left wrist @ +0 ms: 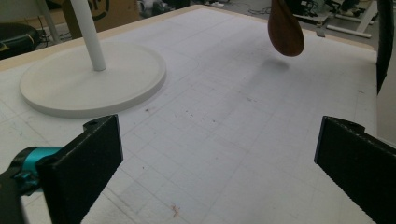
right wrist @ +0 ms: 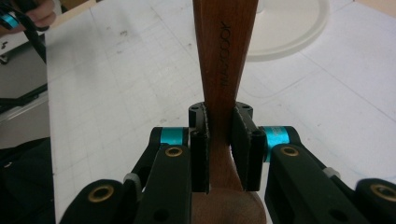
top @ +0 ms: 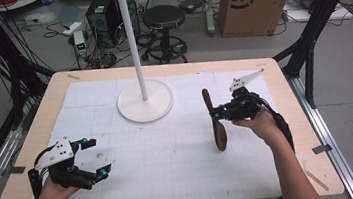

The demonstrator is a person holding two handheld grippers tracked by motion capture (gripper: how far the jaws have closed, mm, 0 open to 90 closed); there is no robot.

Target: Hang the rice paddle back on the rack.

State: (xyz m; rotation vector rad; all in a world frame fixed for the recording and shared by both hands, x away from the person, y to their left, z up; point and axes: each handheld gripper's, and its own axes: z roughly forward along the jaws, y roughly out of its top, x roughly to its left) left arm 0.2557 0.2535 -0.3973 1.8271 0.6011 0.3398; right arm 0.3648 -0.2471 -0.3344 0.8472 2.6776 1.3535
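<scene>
From the high view, my right gripper (top: 218,114) holds a brown wooden spoon (top: 215,121) just above the white mat (top: 171,155), handle pointing away toward the white stand (top: 144,100), bowl end toward me. My right arm reaches in from the bottom edge. My left gripper (top: 99,156) rests near the table's left side, jaws wide with nothing in them. In the left gripper view, the spoon's bowl (left wrist: 285,30) hangs well apart from my wide jaws. In the right gripper view, my jaws squeeze the spoon's neck (right wrist: 219,135) just above the bowl. I think it is light, hard and smooth, so a tight hold there should stop it from turning.
</scene>
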